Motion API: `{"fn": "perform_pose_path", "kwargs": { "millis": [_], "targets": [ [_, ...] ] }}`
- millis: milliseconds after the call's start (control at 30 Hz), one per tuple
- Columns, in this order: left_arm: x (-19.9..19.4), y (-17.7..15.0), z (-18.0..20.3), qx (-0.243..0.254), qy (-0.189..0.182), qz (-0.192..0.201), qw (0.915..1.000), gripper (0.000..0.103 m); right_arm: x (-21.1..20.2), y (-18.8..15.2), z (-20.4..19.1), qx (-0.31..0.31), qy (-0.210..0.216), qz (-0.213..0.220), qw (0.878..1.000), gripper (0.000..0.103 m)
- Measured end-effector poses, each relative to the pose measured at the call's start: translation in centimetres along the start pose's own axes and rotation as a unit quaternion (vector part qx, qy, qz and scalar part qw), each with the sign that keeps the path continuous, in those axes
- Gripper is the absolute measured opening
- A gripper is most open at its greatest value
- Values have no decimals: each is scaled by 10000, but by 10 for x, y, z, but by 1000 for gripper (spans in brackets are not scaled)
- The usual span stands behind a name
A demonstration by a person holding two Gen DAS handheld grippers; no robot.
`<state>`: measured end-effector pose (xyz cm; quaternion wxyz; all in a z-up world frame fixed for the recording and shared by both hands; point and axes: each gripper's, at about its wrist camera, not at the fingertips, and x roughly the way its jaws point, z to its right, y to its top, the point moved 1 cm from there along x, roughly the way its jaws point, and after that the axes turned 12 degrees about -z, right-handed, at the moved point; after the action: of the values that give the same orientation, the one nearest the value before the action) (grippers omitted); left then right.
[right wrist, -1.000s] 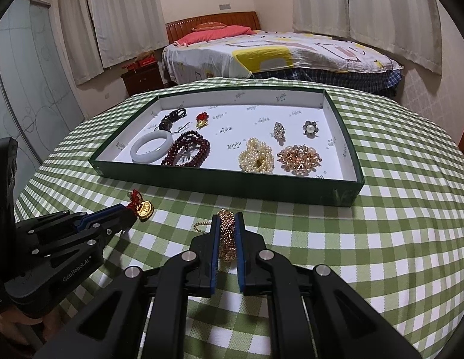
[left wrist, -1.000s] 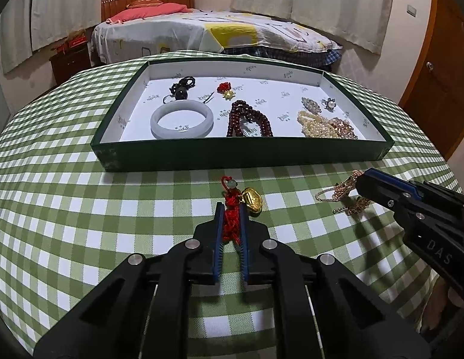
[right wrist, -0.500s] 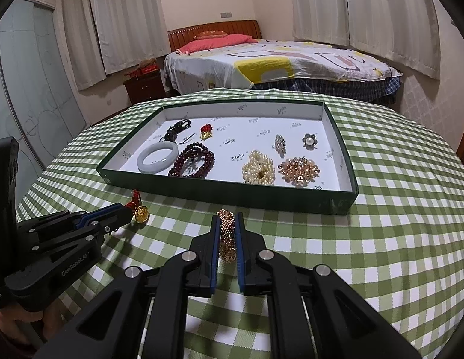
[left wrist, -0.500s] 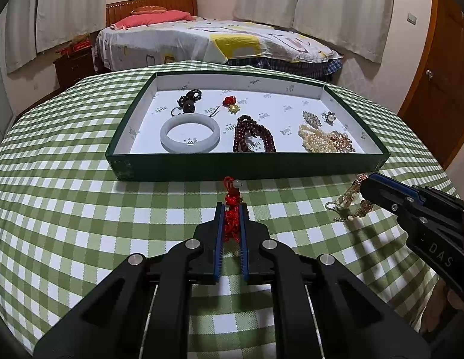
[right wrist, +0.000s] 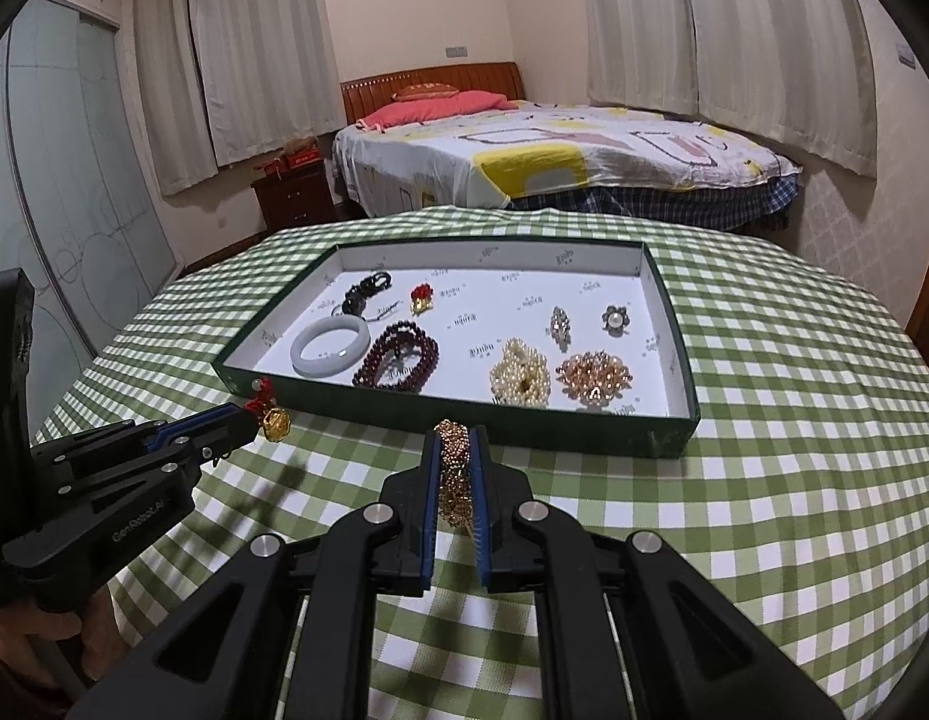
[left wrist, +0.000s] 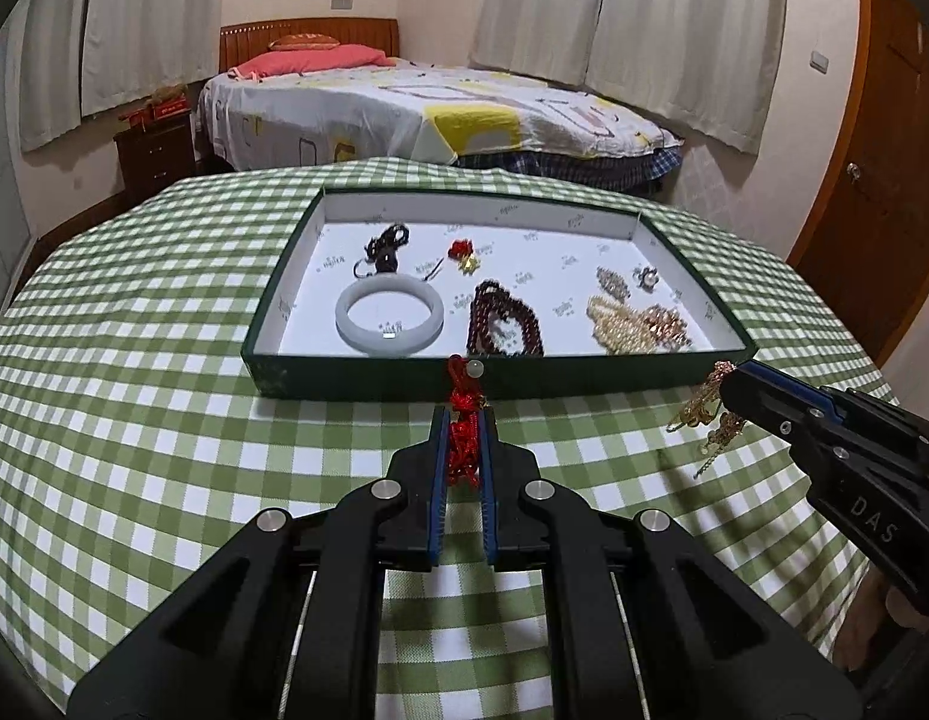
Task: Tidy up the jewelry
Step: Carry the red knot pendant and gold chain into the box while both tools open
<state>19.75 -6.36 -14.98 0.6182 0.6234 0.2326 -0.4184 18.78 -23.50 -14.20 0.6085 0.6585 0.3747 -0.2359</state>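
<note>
My left hand-held gripper (left wrist: 462, 420) is clamped narrow on a red knotted cord charm (left wrist: 463, 444); the cord runs up between the blue pads and a pale bead sits at its top end. Seen from the right wrist, a gold locket (right wrist: 275, 423) hangs from this charm at the gripper tip, clear of the table (left wrist: 134, 396).

My right hand-held gripper (right wrist: 454, 450) is likewise closed tight, holding a gold chain bracelet (right wrist: 453, 474) bunched between the pads. From the left wrist view, loose chain ends dangle below its tip above the green-checked cloth.

Both grippers hover on the near side of the green jewellery tray (left wrist: 368, 381), just short of its front wall.

Tray contents, white-lined floor:
- white jade bangle (left wrist: 390, 322), front left;
- dark red bead strand (left wrist: 505, 326), beside the bangle;
- pearl cluster (right wrist: 520, 371) and rose-gold bead cluster (right wrist: 594, 376), front right, side by side;
- black cord piece (left wrist: 386, 247) and a small red-and-gold charm (left wrist: 464, 254), rear left;
- rhinestone brooch (right wrist: 560, 325) and pearl flower brooch (right wrist: 615, 320), rear right.

A bed (left wrist: 428, 114) stands behind the table.
</note>
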Motion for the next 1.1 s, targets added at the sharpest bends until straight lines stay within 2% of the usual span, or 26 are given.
{"fn": "perform_pose_path", "kwargs": {
  "millis": [267,600,867,1100],
  "targets": [
    [-29,14,8,44,-96,370,9993,9,-25,16,-3,-37,-21,351,9994,10],
    [-56,55,26,261,-183,954,9949,9,-46,54,-2,-175,-119,879,9959,10],
    [-52,94,39,367,-199,1260,9912,9,-45,89,10,-190,-221,1176,9926,10],
    [-30,121,44,318,-157,1302,9909,9,-29,108,24,-179,-320,1251,9915,10]
  ]
}}
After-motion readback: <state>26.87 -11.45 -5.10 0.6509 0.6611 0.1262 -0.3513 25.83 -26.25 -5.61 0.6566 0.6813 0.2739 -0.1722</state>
